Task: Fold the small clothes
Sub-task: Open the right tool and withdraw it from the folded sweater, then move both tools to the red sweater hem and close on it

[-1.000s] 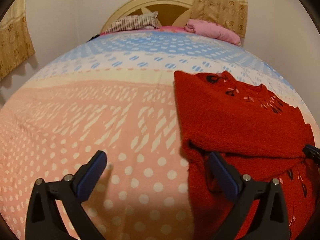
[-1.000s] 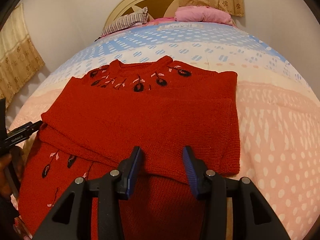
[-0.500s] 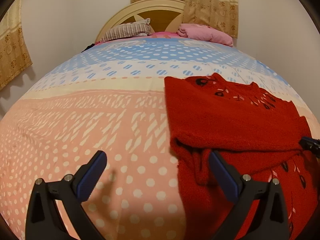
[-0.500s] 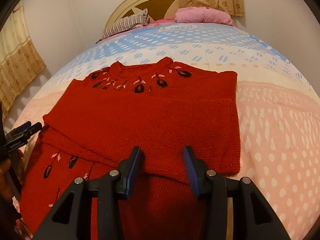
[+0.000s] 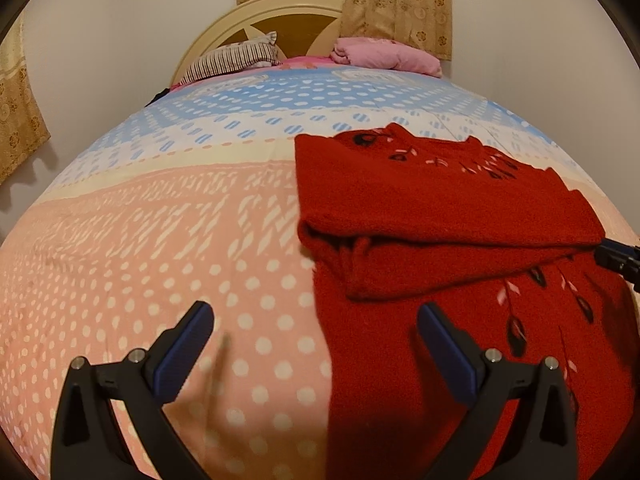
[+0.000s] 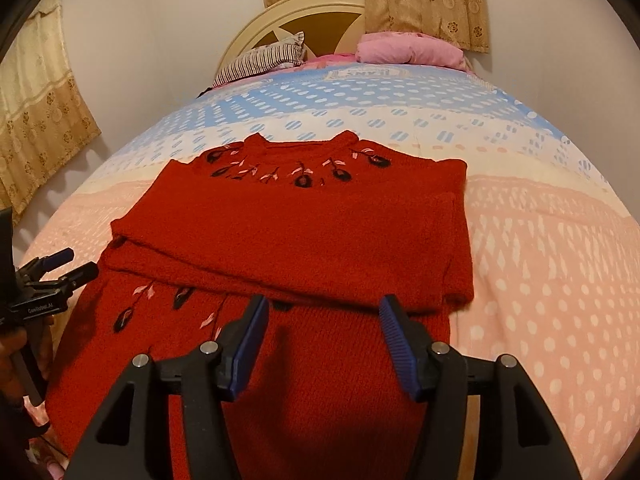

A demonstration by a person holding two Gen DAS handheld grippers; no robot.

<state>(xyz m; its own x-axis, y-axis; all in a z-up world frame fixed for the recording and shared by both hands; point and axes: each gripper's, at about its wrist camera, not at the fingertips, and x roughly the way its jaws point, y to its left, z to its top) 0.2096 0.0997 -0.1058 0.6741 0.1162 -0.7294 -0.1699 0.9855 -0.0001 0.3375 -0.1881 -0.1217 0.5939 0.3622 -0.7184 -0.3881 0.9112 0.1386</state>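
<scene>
I see the red sweater (image 6: 292,240) lying flat on the bed (image 5: 160,240), collar toward the headboard (image 6: 320,12). Its sleeves are folded across the chest, forming a layered band above the lower body panel. My right tool (image 6: 322,344) hangs over the lower panel just short of the folded band; its jaws are opening, with no fabric pinched between the blue pads (image 6: 248,344). My left tool (image 5: 316,348) is spread wide: one finger sits over the dotted bedsheet, the other over the sweater's left edge, and nothing is gripped. From the right wrist view I see the left tool at the sweater's left side. A striped pillow (image 5: 232,60) and a pink pillow (image 5: 384,54) lie by the headboard
</scene>
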